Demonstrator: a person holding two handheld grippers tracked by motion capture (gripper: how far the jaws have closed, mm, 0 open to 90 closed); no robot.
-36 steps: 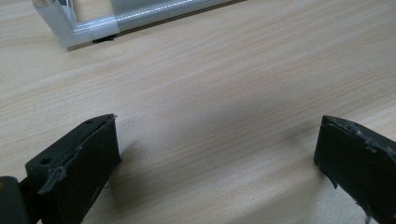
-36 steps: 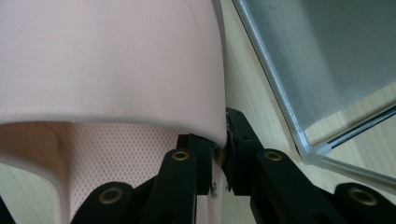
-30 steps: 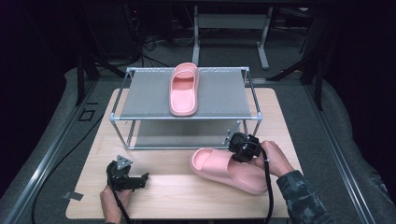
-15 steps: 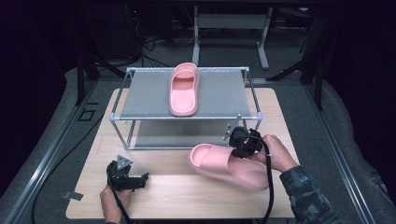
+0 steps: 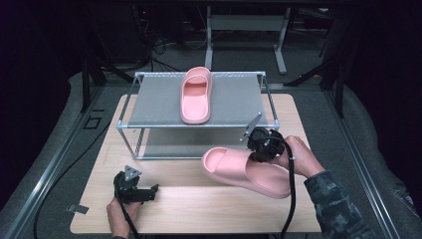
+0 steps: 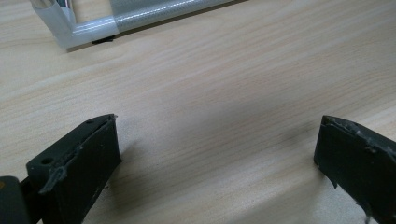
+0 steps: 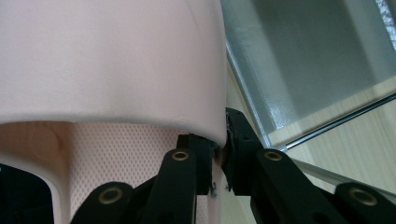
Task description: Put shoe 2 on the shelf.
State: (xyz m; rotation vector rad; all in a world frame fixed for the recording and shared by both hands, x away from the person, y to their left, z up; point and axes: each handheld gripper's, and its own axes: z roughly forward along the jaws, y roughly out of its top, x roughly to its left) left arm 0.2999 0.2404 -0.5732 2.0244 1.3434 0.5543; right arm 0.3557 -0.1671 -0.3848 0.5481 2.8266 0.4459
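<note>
The right hand-held gripper [image 5: 260, 147] is clamped on the strap of a pink slipper [image 5: 246, 171] and has lifted it a bit higher and nearer the rack [image 5: 149, 102] than before. Another slipper [image 5: 195, 95] lies on top of the rack. The left hand-held gripper [image 5: 149, 191] stays wide apart over the worktop [image 5: 199, 209].

Dark carpeted floor [image 5: 59, 124], cables [image 5: 169, 47] and grey desk legs [image 5: 281, 45] beyond the wooden table [image 5: 199, 204].
</note>
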